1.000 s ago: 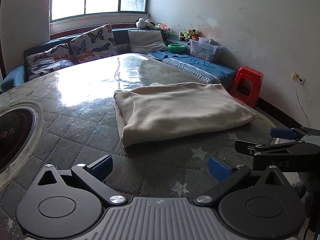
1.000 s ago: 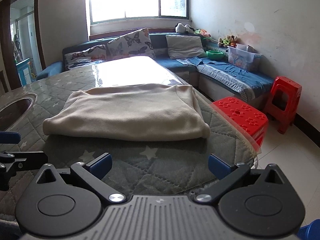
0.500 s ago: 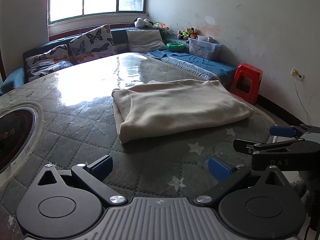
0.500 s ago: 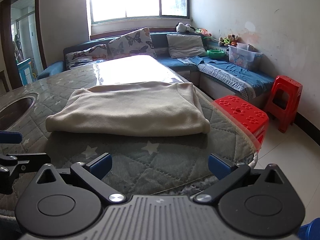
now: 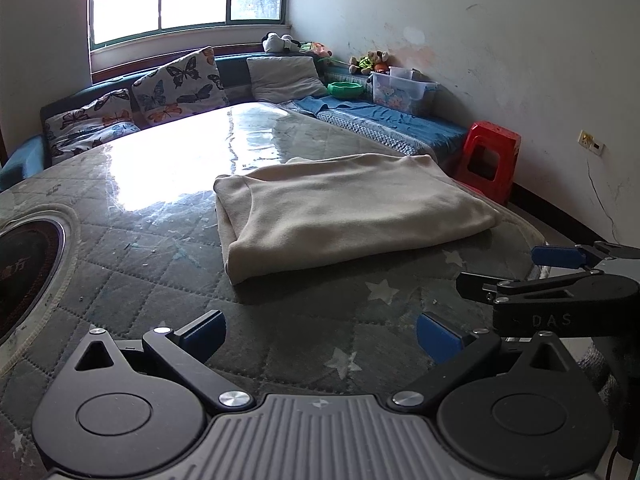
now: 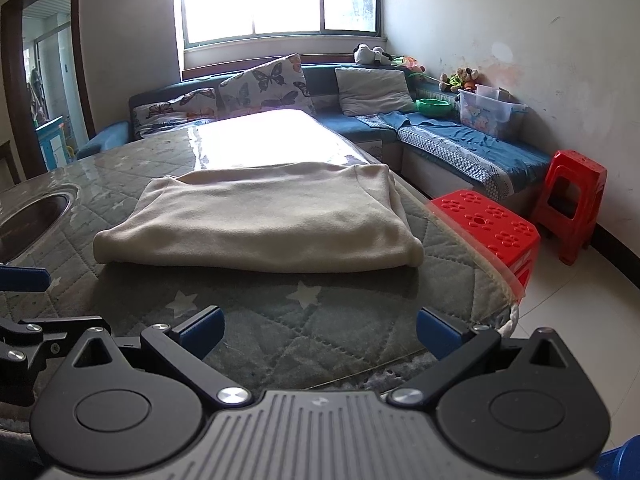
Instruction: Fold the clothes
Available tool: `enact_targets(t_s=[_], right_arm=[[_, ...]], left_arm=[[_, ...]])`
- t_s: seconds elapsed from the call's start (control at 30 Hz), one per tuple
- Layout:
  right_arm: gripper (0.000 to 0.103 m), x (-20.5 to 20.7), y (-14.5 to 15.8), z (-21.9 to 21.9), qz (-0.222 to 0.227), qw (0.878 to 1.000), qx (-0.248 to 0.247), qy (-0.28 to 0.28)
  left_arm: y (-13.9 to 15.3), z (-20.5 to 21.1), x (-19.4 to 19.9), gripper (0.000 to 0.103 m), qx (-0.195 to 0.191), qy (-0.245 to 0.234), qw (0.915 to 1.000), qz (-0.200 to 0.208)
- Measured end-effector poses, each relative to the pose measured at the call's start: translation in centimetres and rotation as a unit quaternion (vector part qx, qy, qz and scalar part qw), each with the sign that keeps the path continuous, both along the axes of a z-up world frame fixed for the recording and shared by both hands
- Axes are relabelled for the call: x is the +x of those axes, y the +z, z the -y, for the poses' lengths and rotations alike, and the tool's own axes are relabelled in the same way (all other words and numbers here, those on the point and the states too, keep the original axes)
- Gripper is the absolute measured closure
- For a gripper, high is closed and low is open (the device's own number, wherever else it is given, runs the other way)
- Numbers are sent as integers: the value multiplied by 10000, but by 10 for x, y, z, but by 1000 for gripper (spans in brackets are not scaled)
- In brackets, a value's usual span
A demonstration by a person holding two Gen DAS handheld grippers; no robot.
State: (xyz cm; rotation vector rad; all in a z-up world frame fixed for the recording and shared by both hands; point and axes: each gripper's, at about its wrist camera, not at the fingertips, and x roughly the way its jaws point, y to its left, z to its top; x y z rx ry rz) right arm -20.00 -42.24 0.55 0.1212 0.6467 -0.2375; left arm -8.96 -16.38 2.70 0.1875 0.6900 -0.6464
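Observation:
A beige garment [image 5: 344, 212] lies folded into a flat rectangle on the round quilted table [image 5: 160, 280]; it also shows in the right wrist view [image 6: 264, 224]. My left gripper [image 5: 320, 334] is open and empty, above the table's near part, short of the garment. My right gripper [image 6: 318, 330] is open and empty, above the table's near edge, short of the garment. The right gripper also shows at the right of the left wrist view [image 5: 560, 276]. The left gripper's fingers [image 6: 24, 280] show at the left of the right wrist view.
A round dark inset [image 5: 24, 272] sits in the table at the left. Two red plastic stools [image 6: 488, 228] [image 6: 572, 196] stand right of the table. A blue sofa [image 6: 440, 132] with cushions, toys and a plastic box runs along the far walls.
Both grippers have drawn back a little from the folded garment and risen slightly. The garment has not moved. Both stay open.

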Motion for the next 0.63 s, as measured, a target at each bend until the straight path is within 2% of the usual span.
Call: enact_targets(t_s=[0.63], right_arm=[[0, -1, -2, 0, -6, 10000, 77, 1]], left_arm=[[-1, 5, -3, 0, 15, -57, 10000, -28]])
